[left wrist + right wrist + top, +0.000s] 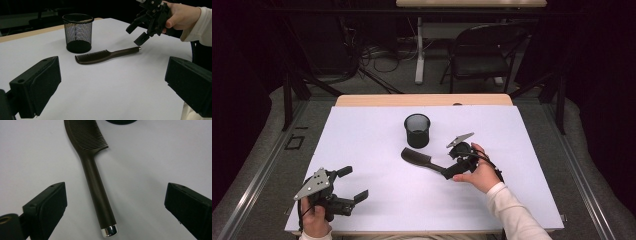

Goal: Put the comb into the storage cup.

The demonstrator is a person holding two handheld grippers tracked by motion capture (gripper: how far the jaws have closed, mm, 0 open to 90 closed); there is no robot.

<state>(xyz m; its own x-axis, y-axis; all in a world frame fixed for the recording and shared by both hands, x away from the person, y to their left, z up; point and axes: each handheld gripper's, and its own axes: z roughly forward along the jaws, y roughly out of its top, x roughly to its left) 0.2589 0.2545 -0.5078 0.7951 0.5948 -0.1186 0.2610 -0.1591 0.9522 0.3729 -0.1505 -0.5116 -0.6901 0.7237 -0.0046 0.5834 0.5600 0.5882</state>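
- Lying flat on the white table sheet (pixel 377 200), a dark brown plastic comb with a silver-capped handle (pixel 422 161) sits just in front of the black wire-mesh cup (pixel 417 130), close to it but apart.
- The comb's toothed end points toward the cup; in the left gripper view the comb (pixel 105 55) stretches from beside the cup (pixel 77 32) out to the right, its metal cap at the far end.
- The right gripper (pixel 451 171), held in the person's right hand (pixel 482 172), hovers at the handle end with its jaws spread wide; the left gripper view shows it (pixel 137 33) tilted down just above the cap, not touching.
- In the right gripper view the comb's handle (pixel 97 187) lies between the two black jaws with clear space on both sides, nothing pinched.
- The left gripper (pixel 352 184), in the left hand (pixel 314 220) at the near left corner of the sheet, stands well apart from the comb, jaws wide and empty.
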